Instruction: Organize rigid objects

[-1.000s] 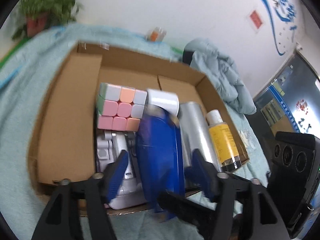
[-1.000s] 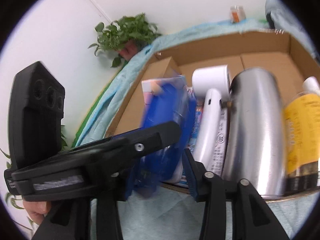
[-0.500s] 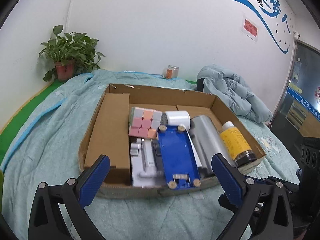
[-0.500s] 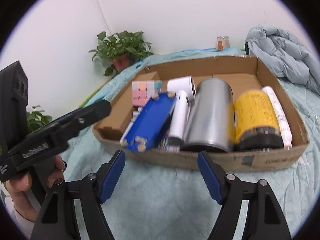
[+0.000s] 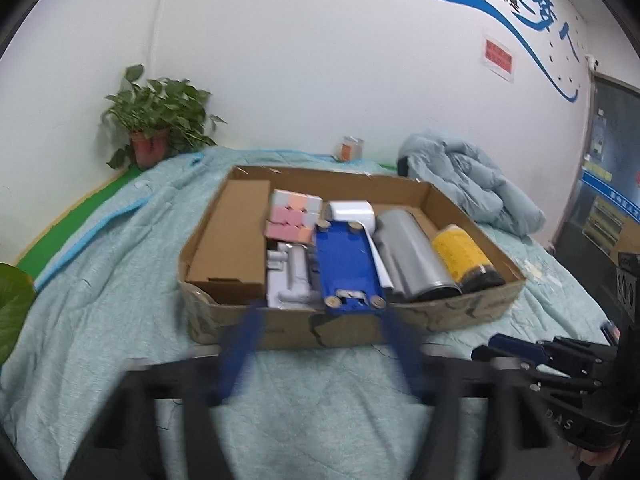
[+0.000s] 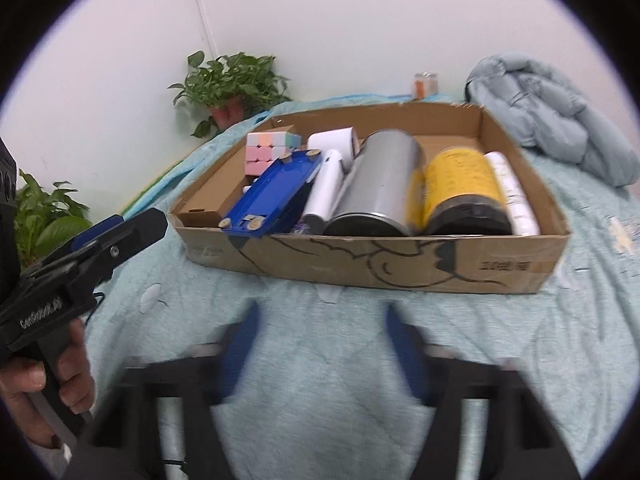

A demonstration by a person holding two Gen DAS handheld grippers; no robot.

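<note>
While both tongs, left (image 5: 320, 344) and right (image 6: 322, 340), hang released and empty over the blanket (image 6: 360, 360), the blue case (image 5: 347, 264) lies in the box (image 5: 360, 330), between cube (image 5: 294, 216) and steel can (image 5: 408, 258)

My left gripper (image 5: 320, 354) sits at the bottom centre of its own view, motion-blurred, its two blue fingers (image 5: 236, 356) spread wide apart with nothing between them. My right gripper (image 6: 322, 346) shows the same at the bottom centre of its view: blurred, blue pads (image 6: 404, 348) parted, holding nothing. In the right wrist view the left gripper appears at the left edge, pointing up and to the right, with my left hand (image 6: 44, 392) wrapped around its black handle at the lower left. In the left wrist view the right gripper lies at the lower right edge, pointing left.
</note>
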